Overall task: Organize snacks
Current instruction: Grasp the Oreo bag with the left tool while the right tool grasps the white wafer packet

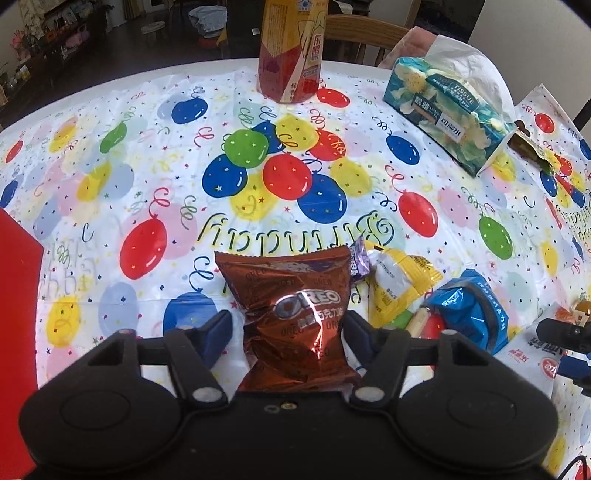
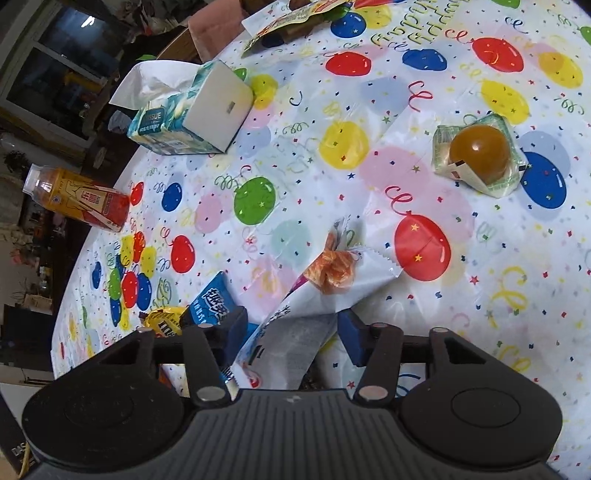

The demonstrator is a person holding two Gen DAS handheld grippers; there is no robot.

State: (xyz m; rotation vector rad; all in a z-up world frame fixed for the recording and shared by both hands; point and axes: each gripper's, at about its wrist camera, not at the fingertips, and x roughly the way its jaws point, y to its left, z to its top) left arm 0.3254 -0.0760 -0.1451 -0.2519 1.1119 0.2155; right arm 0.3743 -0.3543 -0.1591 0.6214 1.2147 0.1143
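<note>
Nearest in the left wrist view, the left gripper point(image 1: 286, 332) points forward and slightly down over the surface point(image 1: 110, 177), its jaws set at a middling width around a brown Oreo packet point(image 1: 295, 317); the right finger touches the packet's crinkled edge, while the left finger stands a little apart from it, so I cannot tell whether the packet is truly clamped. Just beyond and to the right of the packet lies a small heap of snacks: a purple wrapper point(image 1: 359, 262), a yellow sachet point(image 1: 399, 284) and a blue packet point(image 1: 469, 310), all close together. A red panel point(image 1: 14, 314) fills the left edge. Farther off, a tissue box point(image 1: 447, 122) sits at the right and a yellow-and-red drink bottle point(image 1: 291, 55) stands upright at the far rim, with a wooden chair back point(image 1: 362, 33) behind it. In the right wrist view, the right gripper point(image 2: 291, 332) is rolled so that the surface tilts across the frame, and its jaws bracket the near end of a white snack bag point(image 2: 314, 295) with an orange picture; contact with both fingers is unclear. Left of it lie the blue packet and a yellow M&M's bag point(image 2: 162, 321). Farther out, a jelly cup point(image 2: 480, 155) rests alone on the balloon-printed cloth point(image 2: 498, 295), well apart from the rest.
</note>
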